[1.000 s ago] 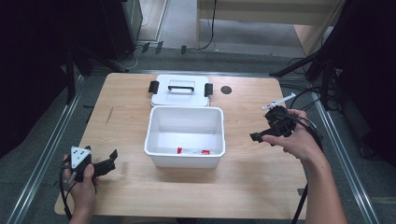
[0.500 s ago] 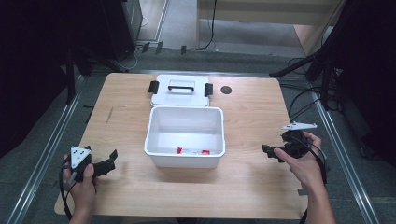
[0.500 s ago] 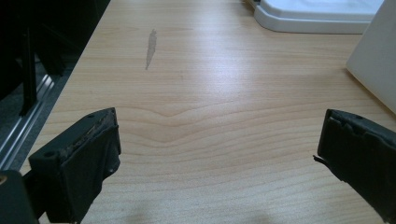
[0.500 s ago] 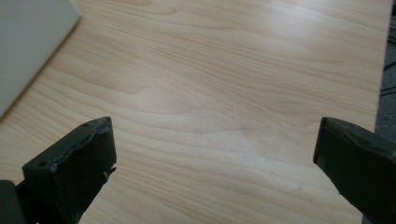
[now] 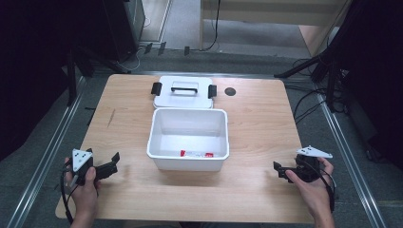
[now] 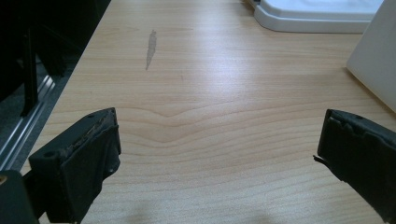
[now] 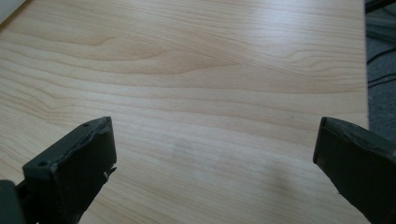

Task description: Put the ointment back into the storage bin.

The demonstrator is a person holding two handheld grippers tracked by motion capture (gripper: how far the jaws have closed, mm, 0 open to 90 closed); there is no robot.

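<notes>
White storage bin point(image 5: 157, 137) — red-and-white packet point(image 5: 196, 154) inside, lid point(image 5: 184, 93) off behind it; your left gripper point(image 5: 113, 160) and right gripper point(image 5: 278, 169) sit spread, empty — closing likely remains.

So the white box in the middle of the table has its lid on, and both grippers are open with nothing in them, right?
Not quite. The white box is open: the high view shows its lid lying flat on the table just behind it. The rest holds: the left gripper and the right gripper are both open with nothing in them.
</notes>
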